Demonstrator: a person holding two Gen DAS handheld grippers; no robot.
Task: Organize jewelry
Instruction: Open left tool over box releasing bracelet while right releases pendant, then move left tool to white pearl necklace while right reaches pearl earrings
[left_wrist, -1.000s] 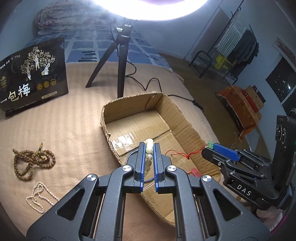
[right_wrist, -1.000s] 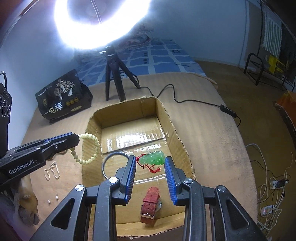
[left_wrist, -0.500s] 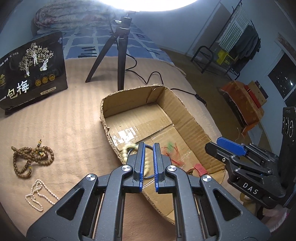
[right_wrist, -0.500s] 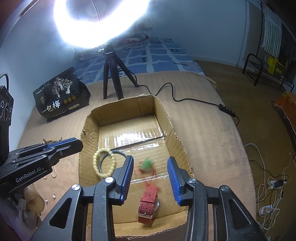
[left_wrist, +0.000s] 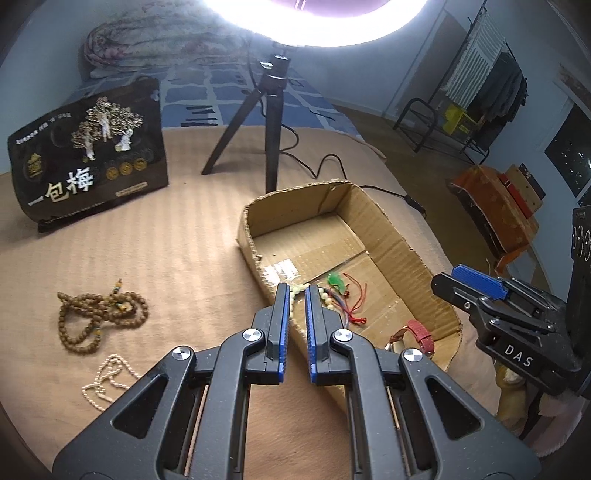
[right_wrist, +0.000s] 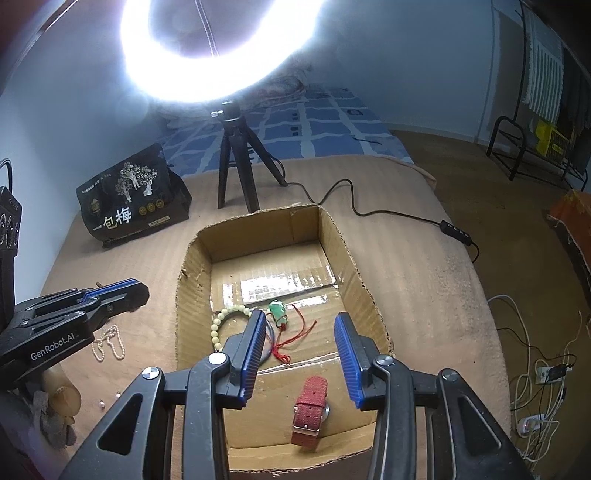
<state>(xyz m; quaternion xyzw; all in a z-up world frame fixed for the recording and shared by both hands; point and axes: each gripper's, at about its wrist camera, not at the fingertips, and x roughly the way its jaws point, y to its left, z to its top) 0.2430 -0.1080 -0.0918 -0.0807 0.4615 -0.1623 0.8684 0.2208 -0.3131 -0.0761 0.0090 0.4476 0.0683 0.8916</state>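
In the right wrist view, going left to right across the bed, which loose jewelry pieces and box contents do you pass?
pearl necklace → pale bead bracelet → green pendant → red watch; the last three lie inside the cardboard box.

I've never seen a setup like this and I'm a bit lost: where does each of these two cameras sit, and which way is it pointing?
Left wrist view: sits on the left gripper, looking down along its fingers at the cardboard box; the right gripper shows at the right edge.
Right wrist view: sits on the right gripper, looking down into the box; the left gripper shows at the left edge.
Both share the box, the green pendant, the red watch and the tripod.
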